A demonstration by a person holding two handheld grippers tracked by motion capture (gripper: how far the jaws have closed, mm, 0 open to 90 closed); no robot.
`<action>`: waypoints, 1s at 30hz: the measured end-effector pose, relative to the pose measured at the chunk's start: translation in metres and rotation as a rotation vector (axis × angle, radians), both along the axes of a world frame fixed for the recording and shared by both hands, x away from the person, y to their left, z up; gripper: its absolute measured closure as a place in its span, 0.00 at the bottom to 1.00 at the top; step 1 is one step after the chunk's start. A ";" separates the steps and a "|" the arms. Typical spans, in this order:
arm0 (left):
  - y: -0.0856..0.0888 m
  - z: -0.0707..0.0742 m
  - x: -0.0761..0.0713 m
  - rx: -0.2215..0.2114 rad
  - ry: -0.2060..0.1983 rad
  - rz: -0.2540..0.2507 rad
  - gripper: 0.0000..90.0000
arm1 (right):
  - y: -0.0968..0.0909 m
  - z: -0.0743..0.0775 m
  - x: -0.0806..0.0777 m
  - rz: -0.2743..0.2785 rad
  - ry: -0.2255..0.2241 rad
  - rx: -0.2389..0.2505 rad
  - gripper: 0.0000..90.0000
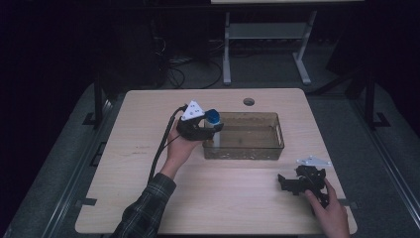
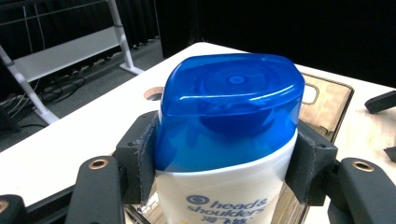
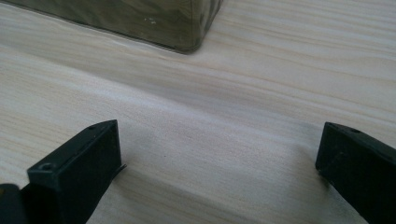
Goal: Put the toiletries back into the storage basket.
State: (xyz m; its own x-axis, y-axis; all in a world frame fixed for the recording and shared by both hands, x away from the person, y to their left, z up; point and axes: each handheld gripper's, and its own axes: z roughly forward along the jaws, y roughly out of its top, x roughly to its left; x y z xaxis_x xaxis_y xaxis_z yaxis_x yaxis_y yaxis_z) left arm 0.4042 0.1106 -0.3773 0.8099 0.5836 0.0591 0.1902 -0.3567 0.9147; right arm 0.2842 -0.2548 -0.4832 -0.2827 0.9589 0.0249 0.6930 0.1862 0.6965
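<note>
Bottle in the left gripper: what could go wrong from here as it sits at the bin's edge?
1. The left gripper clamps the bottle just below its blue cap; the smooth body might slip down.
2. In the high view the bottle hangs at the left wall of the bin; lowering could catch the rim.
3. The right gripper rests open, far away, so it can't help steady the bottle.

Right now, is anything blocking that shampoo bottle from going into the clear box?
Nothing visible does. The left gripper holds the shampoo bottle at the left end of the clear box, whose open inside looks empty. The right gripper rests apart on the table.
</note>
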 end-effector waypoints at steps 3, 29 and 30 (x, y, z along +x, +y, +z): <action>-0.001 -0.004 -0.001 0.001 0.004 0.001 0.39 | 0.000 0.000 0.000 0.000 0.000 0.000 0.00; 0.005 -0.015 -0.004 0.033 -0.004 -0.022 0.38 | 0.000 0.000 0.000 0.000 0.000 0.000 0.00; 0.005 -0.015 -0.004 0.035 -0.003 -0.025 0.38 | 0.000 0.000 0.000 0.000 0.000 0.000 0.00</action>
State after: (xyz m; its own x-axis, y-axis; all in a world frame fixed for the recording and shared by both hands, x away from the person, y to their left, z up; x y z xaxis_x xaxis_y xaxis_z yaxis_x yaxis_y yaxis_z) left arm 0.3998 0.1155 -0.3922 0.8239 0.5609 0.0813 0.1786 -0.3930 0.9020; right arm 0.2842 -0.2548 -0.4832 -0.2822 0.9590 0.0253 0.6933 0.1857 0.6963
